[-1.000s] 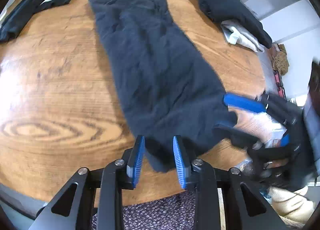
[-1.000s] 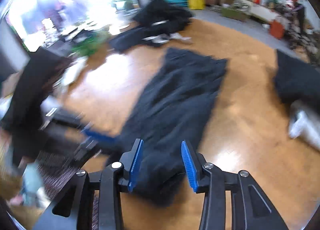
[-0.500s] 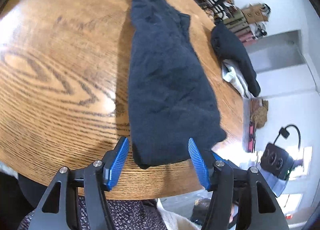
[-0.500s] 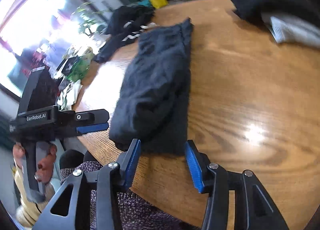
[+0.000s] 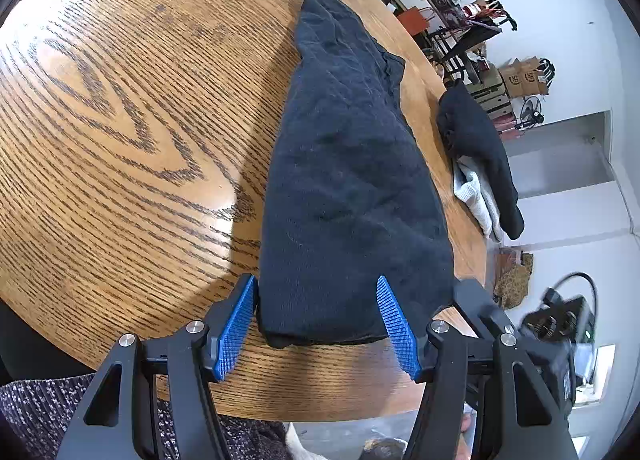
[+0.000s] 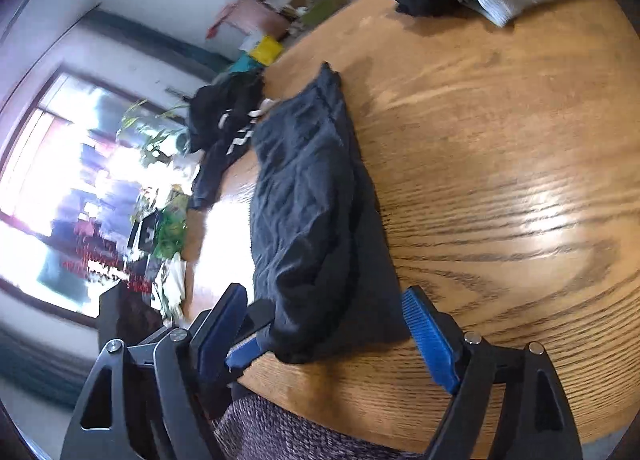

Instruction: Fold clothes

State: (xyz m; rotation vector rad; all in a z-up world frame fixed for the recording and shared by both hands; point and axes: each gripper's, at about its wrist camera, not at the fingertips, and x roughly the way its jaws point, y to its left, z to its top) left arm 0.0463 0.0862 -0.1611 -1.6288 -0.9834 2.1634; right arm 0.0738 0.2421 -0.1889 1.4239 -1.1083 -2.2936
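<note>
A folded dark garment (image 5: 352, 188) is laid lengthwise on the wooden table (image 5: 120, 120), its near end at the near edge. That end is straddled, ungripped, by the left gripper (image 5: 316, 324) and right gripper (image 6: 328, 334), jaws just widened.

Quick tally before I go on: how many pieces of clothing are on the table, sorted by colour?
Black, plain: 2, the long folded garment and the folded one on the pale piece
Black with white markings: 1, the bundle at the far edge
Pale grey: 1, a folded piece
Total: 4
</note>
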